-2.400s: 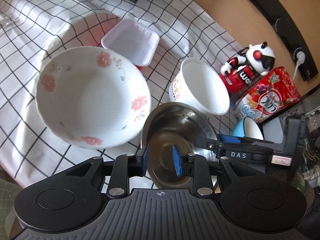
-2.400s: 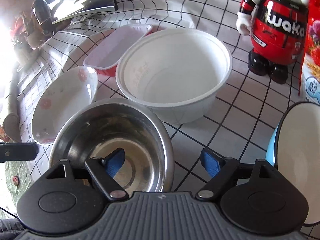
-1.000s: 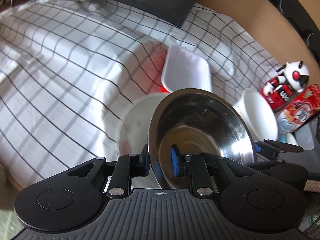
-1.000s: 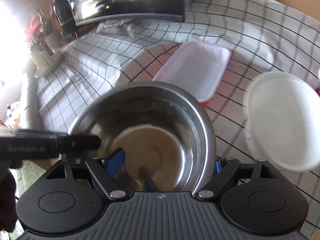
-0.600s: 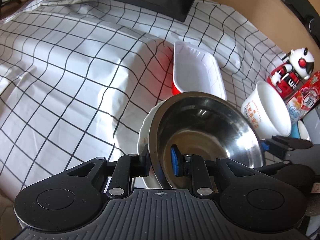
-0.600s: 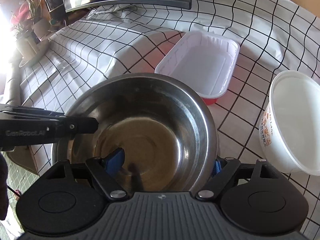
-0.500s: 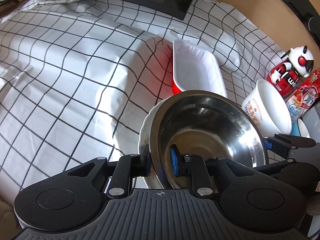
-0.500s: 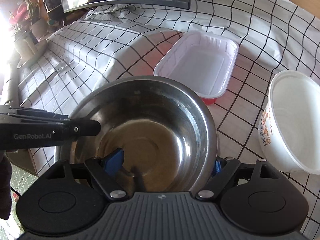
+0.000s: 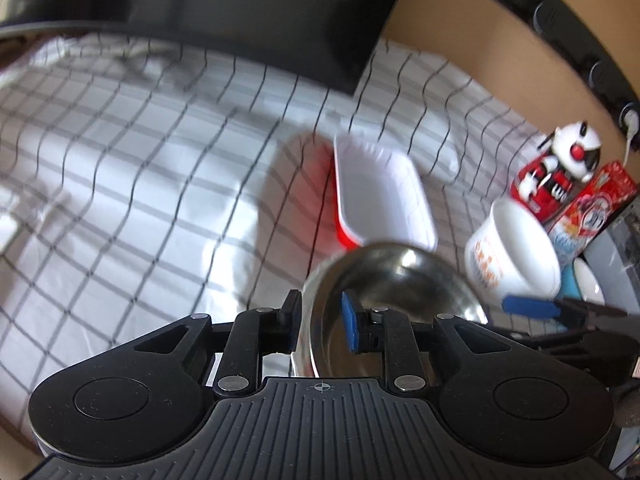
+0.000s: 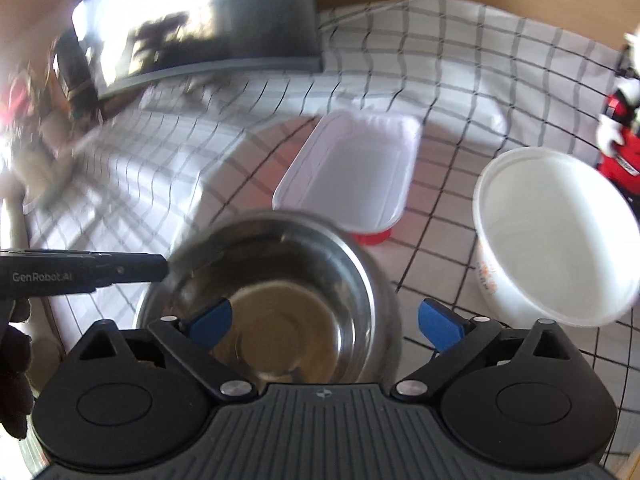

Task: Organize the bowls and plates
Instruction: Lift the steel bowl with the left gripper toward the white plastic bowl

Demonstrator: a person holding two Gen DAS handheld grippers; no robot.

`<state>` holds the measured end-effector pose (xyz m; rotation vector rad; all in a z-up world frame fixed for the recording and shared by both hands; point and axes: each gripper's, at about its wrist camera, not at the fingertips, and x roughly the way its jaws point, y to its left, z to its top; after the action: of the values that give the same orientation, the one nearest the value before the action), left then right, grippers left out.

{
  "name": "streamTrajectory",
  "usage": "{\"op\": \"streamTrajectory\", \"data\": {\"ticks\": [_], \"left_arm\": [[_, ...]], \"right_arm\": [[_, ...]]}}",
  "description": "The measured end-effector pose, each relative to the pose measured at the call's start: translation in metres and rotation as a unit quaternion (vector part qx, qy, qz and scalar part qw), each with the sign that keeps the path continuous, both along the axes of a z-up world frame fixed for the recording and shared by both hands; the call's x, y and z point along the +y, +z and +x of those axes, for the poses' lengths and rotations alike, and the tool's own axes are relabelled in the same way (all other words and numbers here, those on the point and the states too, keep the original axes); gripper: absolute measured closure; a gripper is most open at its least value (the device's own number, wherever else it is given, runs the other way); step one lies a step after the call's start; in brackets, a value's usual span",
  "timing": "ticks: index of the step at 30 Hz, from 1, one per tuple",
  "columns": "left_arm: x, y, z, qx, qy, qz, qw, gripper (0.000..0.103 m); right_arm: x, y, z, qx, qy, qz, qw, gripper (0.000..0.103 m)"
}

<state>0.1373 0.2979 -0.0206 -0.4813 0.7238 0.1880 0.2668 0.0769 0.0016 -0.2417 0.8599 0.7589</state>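
A steel bowl (image 9: 404, 292) shows low in both wrist views (image 10: 280, 292). My left gripper (image 9: 320, 322) has its jaws opened a little on either side of the bowl's left rim, with a gap showing. My right gripper (image 10: 324, 326) is open, its jaws spread wide on either side of the bowl's right rim. The flowered bowl is hidden under the steel bowl. A white paper bowl (image 10: 556, 232) stands to the right (image 9: 516, 256). A white tray with a red base (image 10: 352, 168) lies behind the steel bowl (image 9: 380, 196).
The checked cloth (image 9: 140, 168) covers the table. A dark monitor (image 9: 224, 8) stands at the back. A red and white toy figure (image 9: 560, 164), a red snack packet (image 9: 592, 204) and a blue bowl (image 9: 580, 284) crowd the right side.
Both grippers have opened: the left let go of the steel bowl's rim, the right spread wide. Both cameras pulled up and back, with motion blur. The steel bowl sits lower in view.
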Motion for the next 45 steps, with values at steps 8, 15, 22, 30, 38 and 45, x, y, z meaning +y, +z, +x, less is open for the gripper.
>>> {"op": "streamTrajectory", "data": {"ticks": [8, 15, 22, 30, 38, 45], "left_arm": [[-0.009, 0.010, 0.021, 0.001, -0.052, 0.037, 0.9980, 0.079], [-0.016, -0.005, 0.039, 0.045, -0.074, 0.087, 0.9924, 0.079], [-0.001, -0.024, 0.050, 0.059, -0.074, 0.032, 0.9950, 0.075], [0.006, -0.043, 0.060, 0.088, -0.074, -0.017, 0.9932, 0.071], [-0.008, -0.050, 0.058, 0.112, -0.084, -0.042, 0.9892, 0.058], [-0.054, -0.051, 0.064, 0.102, -0.136, -0.056, 0.9838, 0.057]], "right_arm": [[-0.029, -0.008, -0.010, 0.013, -0.055, 0.019, 0.998, 0.000], [-0.035, -0.025, -0.014, 0.051, -0.080, 0.039, 0.995, 0.000], [-0.037, -0.042, -0.008, 0.117, -0.094, 0.088, 0.985, 0.000], [-0.034, -0.051, 0.012, 0.193, -0.098, 0.147, 0.965, 0.000], [-0.038, -0.049, 0.012, 0.203, -0.093, 0.127, 0.966, 0.000], [-0.082, -0.043, 0.013, 0.192, -0.140, 0.103, 0.966, 0.000]]}}
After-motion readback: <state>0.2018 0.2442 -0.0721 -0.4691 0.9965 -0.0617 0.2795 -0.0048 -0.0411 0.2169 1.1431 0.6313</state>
